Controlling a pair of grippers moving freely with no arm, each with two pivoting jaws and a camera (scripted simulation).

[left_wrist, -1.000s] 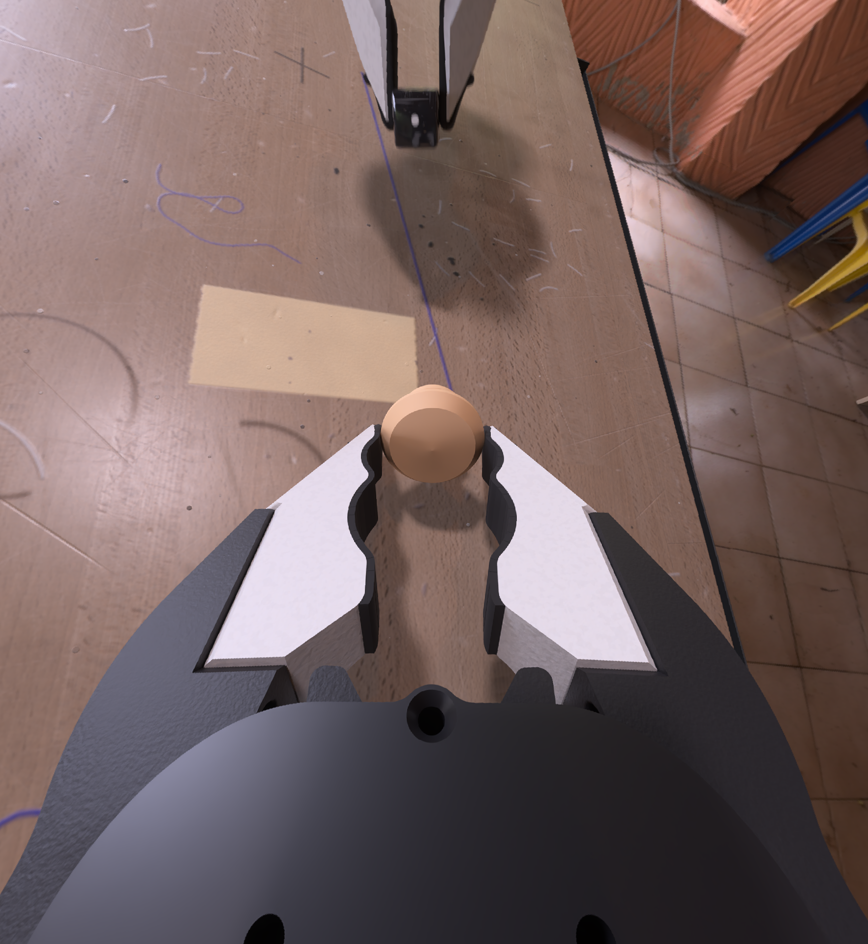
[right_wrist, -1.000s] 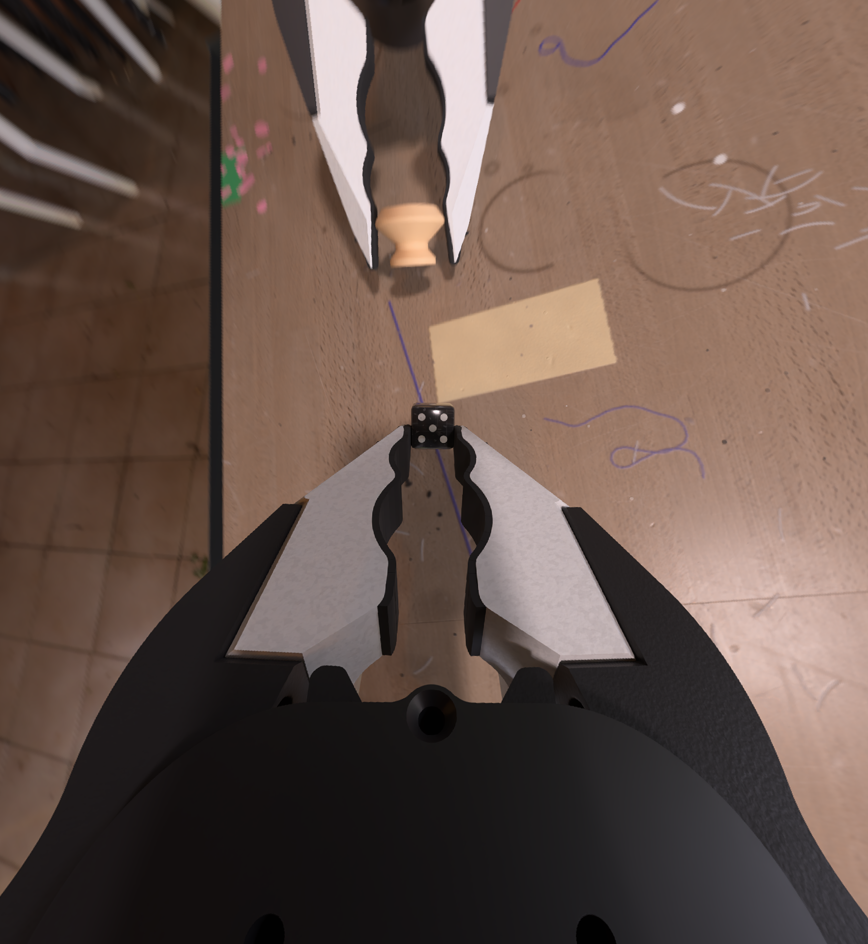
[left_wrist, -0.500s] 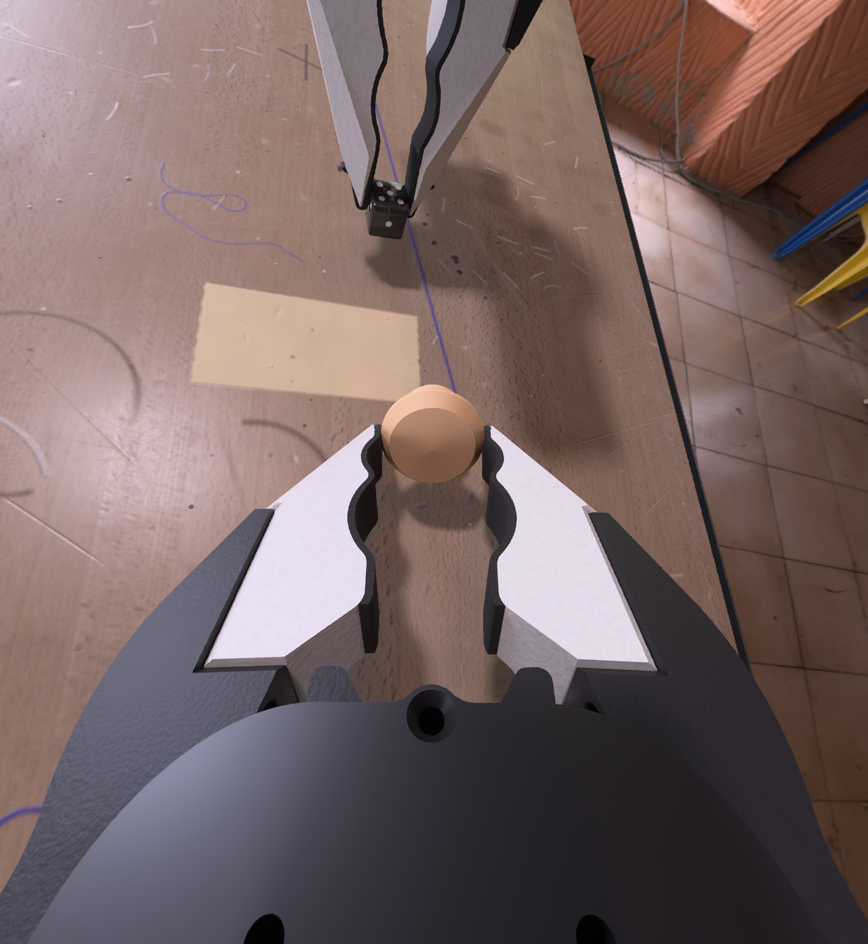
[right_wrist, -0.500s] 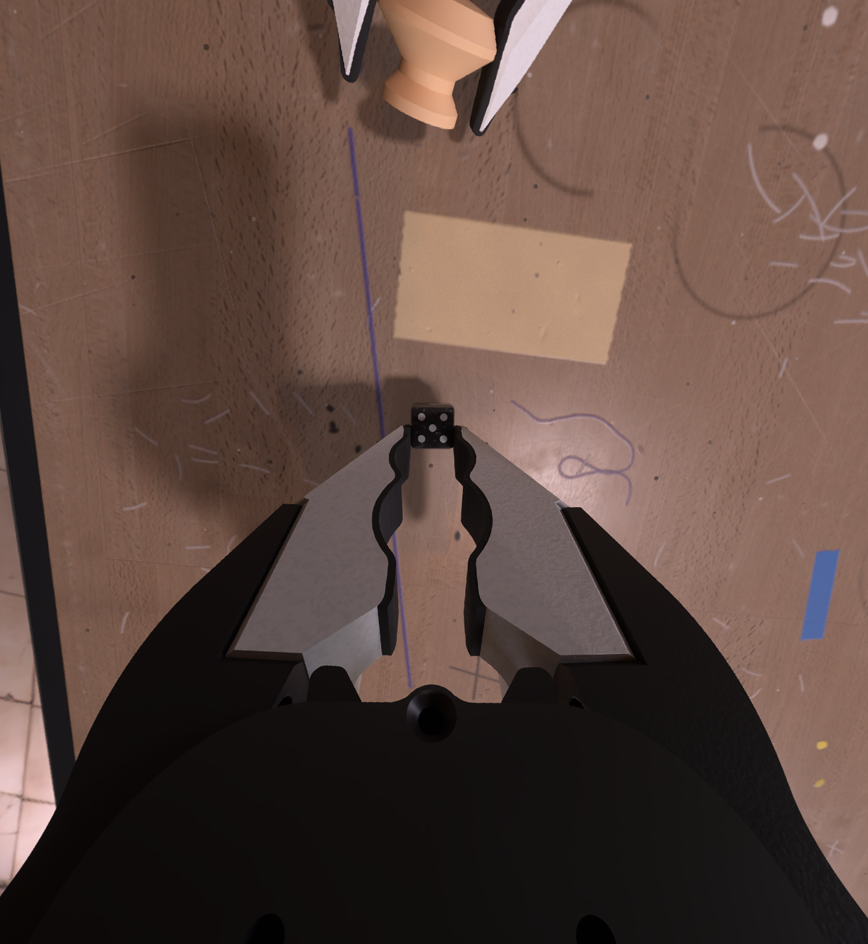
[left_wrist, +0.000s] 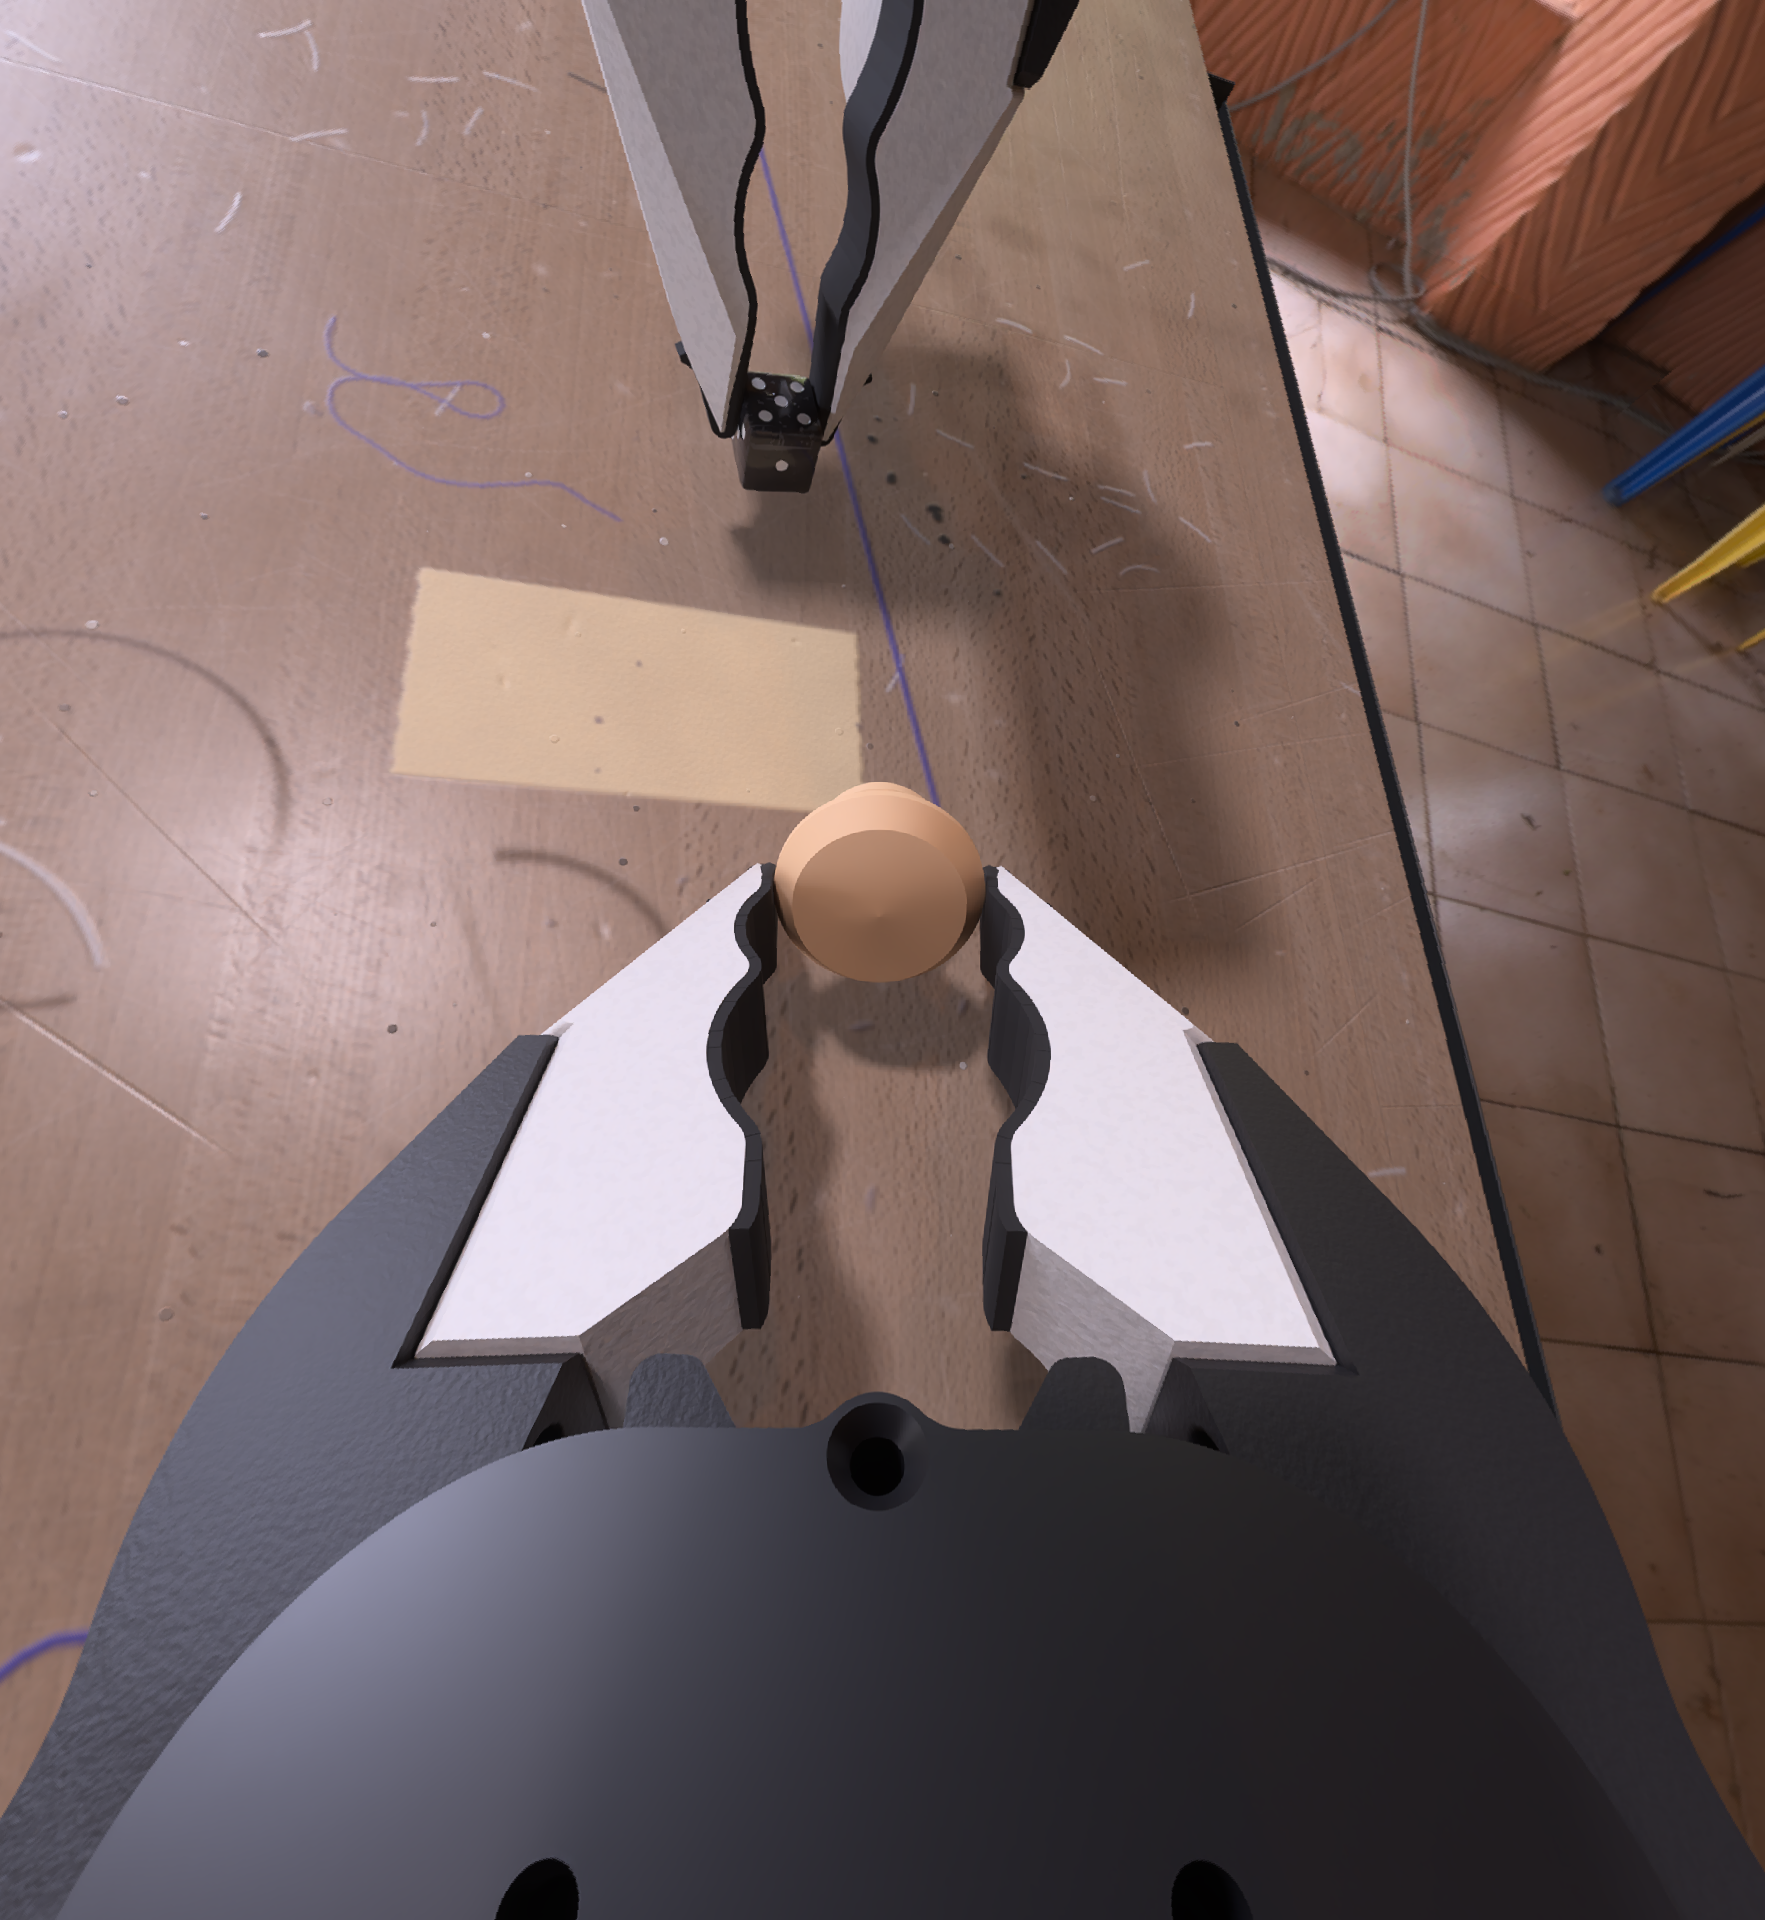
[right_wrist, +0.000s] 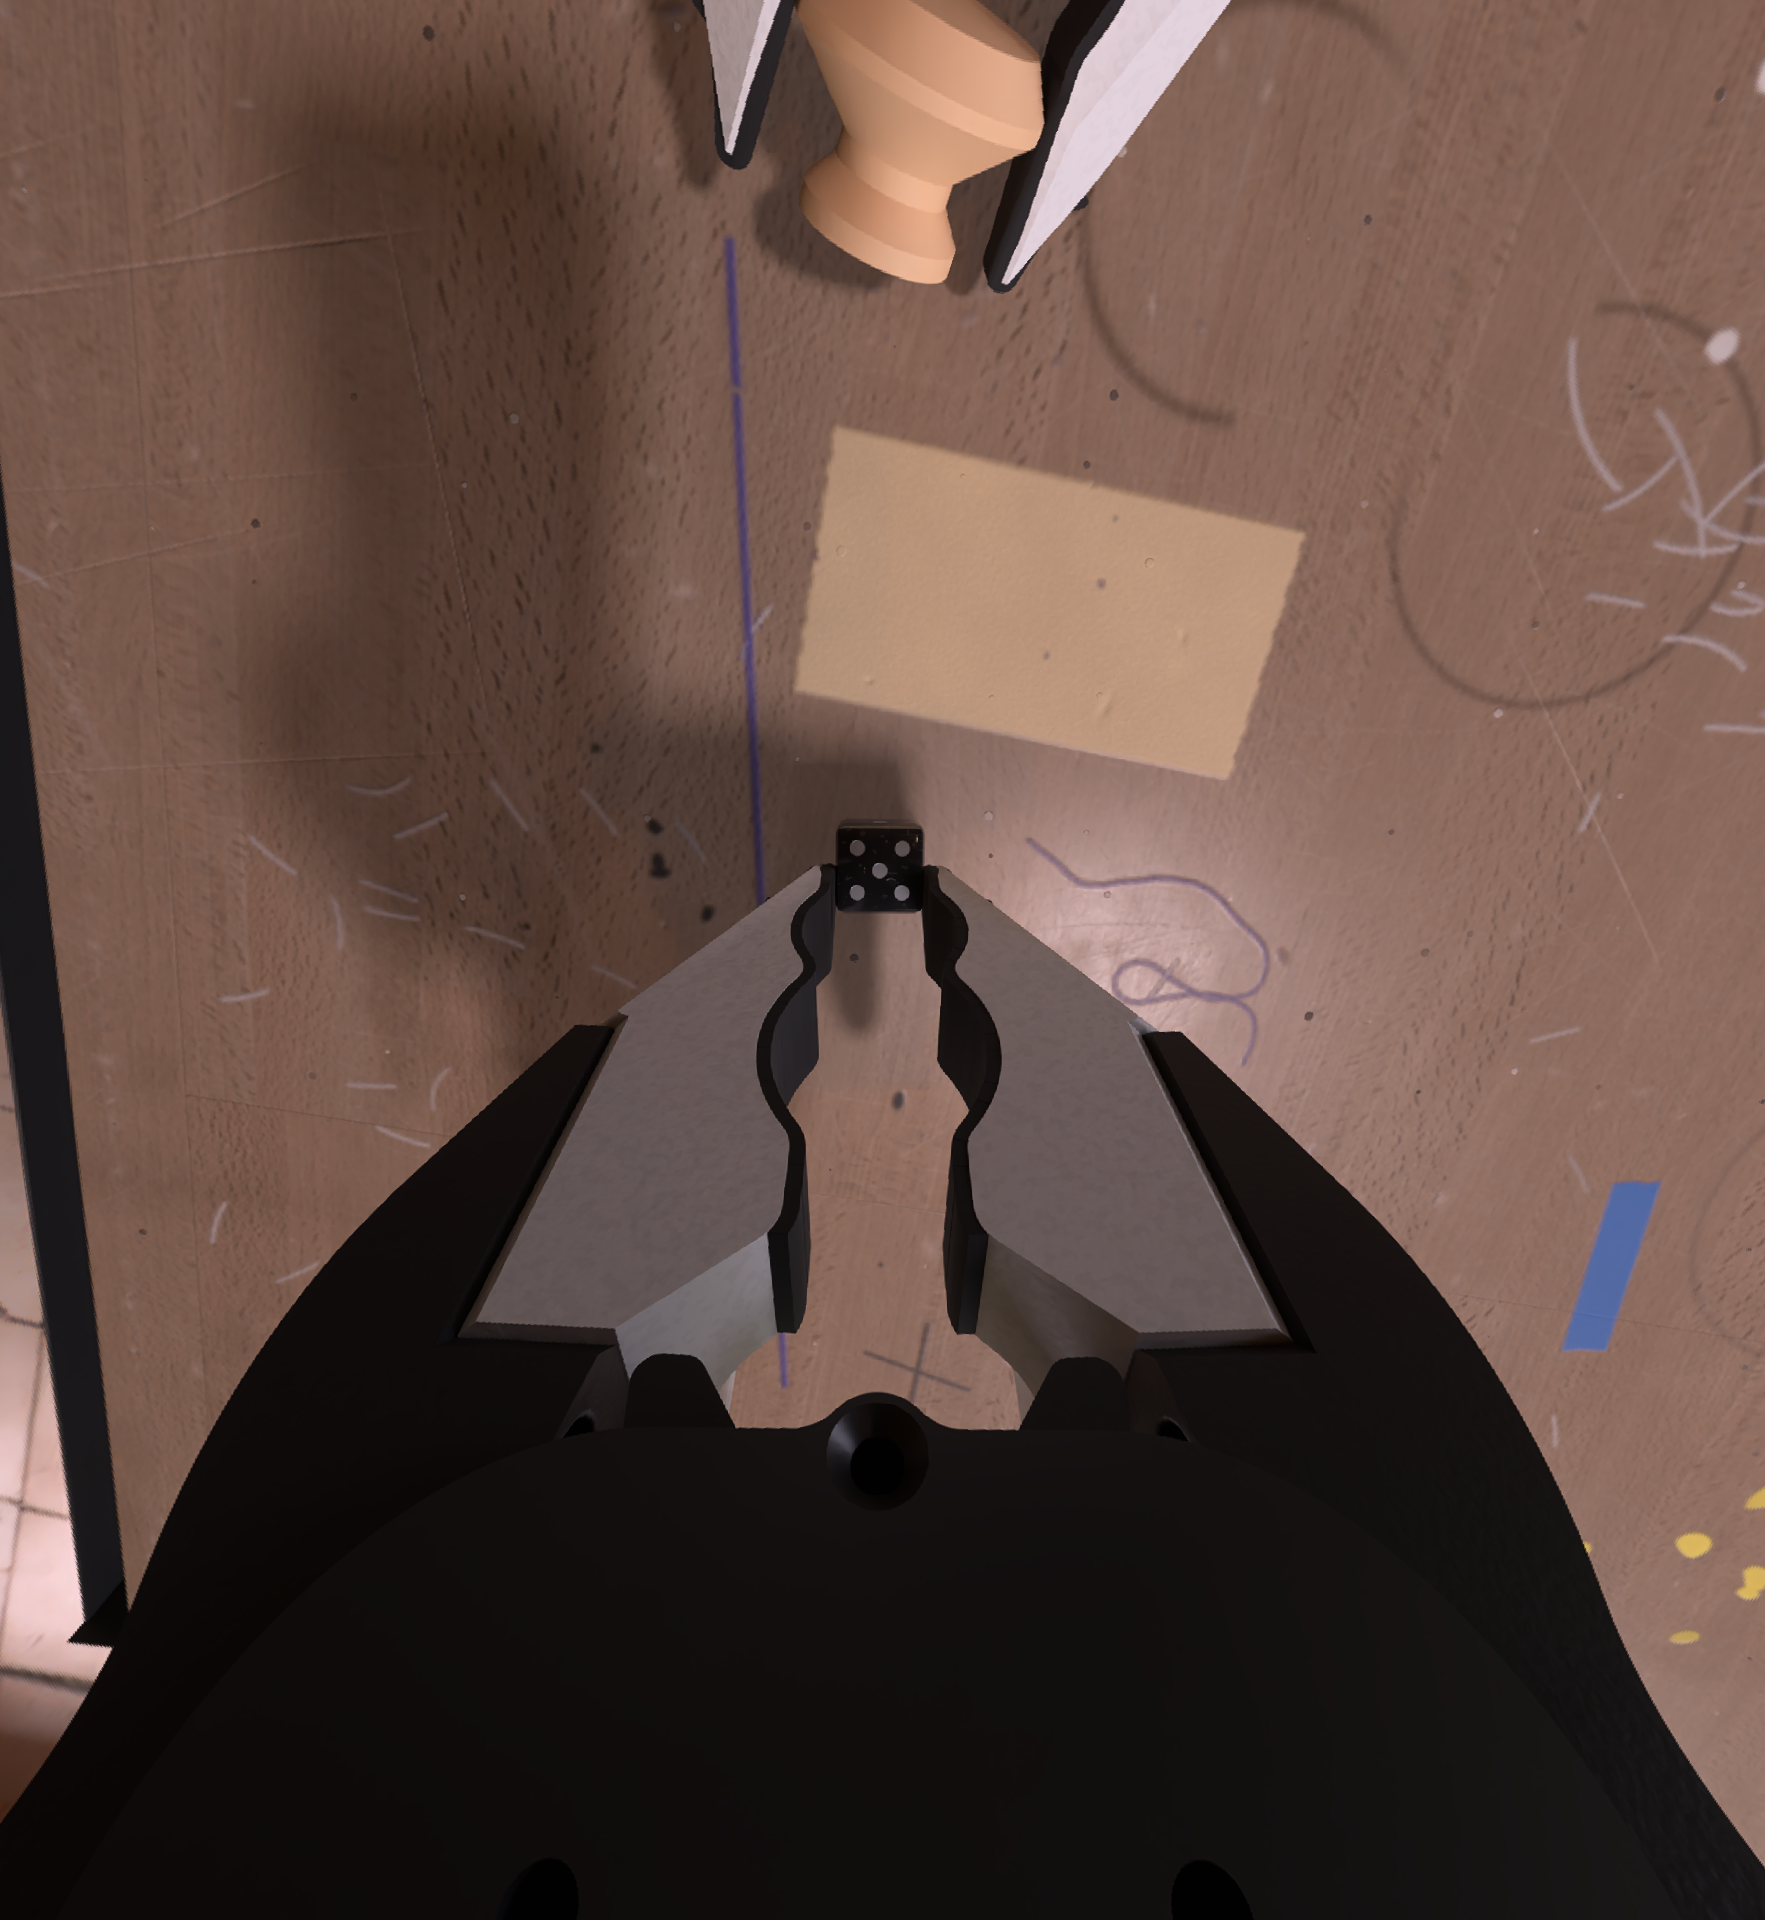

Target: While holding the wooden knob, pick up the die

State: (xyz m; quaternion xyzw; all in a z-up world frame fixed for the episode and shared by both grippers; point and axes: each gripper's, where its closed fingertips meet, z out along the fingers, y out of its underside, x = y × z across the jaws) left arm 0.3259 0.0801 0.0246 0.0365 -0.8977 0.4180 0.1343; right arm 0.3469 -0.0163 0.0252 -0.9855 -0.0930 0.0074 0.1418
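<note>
My left gripper (left_wrist: 878,894) is shut on the light wooden knob (left_wrist: 876,902) and holds it above the wooden table (left_wrist: 182,1039). My right gripper (right_wrist: 880,891) is shut on a small black die (right_wrist: 879,871) with white pips, held at the fingertips above the table. In the left wrist view the right gripper (left_wrist: 776,410) comes down from the top with the die (left_wrist: 780,436) in its tips, clear of its shadow on the table. In the right wrist view the left gripper (right_wrist: 873,208) shows at the top with the knob (right_wrist: 919,135) between its fingers.
A pale tan rectangular patch (left_wrist: 629,691) lies on the table between the two grippers. The table's dark edge (left_wrist: 1377,644) runs along the right in the left wrist view, with tiled floor (left_wrist: 1636,935) beyond. A blue tape strip (right_wrist: 1610,1262) and yellow paint spots (right_wrist: 1761,1507) lie at the right.
My right gripper has risen and tilted with the die, and come nearer the left gripper. The die is now clear of the table. The left gripper and knob have stayed still.
</note>
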